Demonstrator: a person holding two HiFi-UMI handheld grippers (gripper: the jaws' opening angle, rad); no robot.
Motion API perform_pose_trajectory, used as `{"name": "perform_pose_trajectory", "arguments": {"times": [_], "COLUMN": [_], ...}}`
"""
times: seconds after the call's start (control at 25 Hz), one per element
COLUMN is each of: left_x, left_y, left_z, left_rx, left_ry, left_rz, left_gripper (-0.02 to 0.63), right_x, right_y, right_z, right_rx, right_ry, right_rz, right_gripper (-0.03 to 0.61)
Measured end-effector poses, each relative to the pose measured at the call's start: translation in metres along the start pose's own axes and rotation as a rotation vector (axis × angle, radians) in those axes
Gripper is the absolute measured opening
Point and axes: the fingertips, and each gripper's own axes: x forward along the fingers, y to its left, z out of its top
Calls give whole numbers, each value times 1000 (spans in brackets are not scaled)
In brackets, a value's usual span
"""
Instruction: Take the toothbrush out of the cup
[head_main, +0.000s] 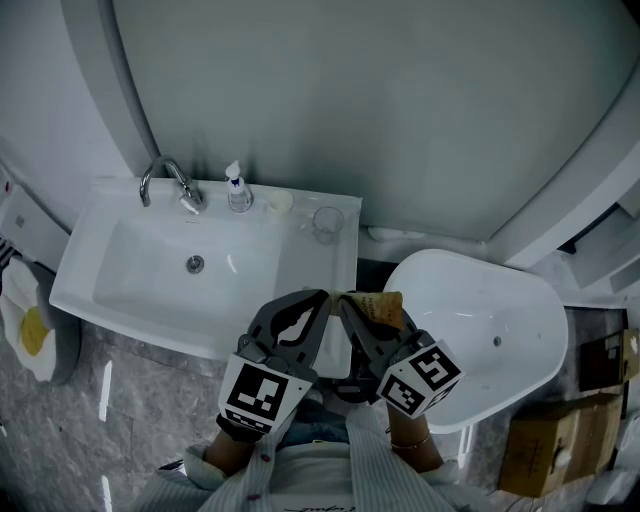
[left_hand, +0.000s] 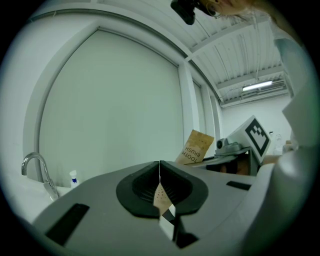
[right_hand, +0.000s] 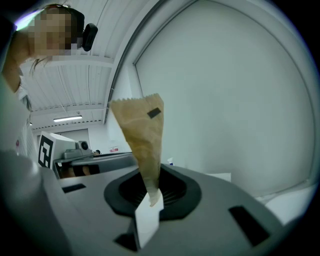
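left claw (left_hand: 159, 169) is pressed together on a paper strip (left_hand: 161, 196), brown and dotted, that runs back between its pads; whether the strip joins the packet cannot be told

right claw (right_hand: 150, 186) pinches the narrow lower end of a brown paper packet (right_hand: 142, 132) printed "tooth brush"; the packet stands up out of its jaws, twisted, its crimped end on top

both claws point about level, tips touching or nearly so, the packet just right of the left claw's tip

the toothbrush itself is not in sight outside the packet

the clear cup (head_main: 327, 222) stands on the sink (head_main: 300, 262) rim, well ahead of both claws
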Motion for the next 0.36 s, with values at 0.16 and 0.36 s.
{"name": "perform_pose_trajectory", "arguments": {"times": [0.16, 0.36], "left_x": [2, 5], "left_y": [1, 2], "left_z": [0, 2], "left_rx": [-5, -33], "left_ry": [-1, -6], "left_rz": [-2, -6], "left_gripper": [17, 17], "right_x": [1, 3], "right_y": [-1, -4], "right_z": [1, 2], "right_rx": [0, -3], "right_ry": [-4, -1], "right_rz": [0, -3], "right_gripper": [48, 48]}}
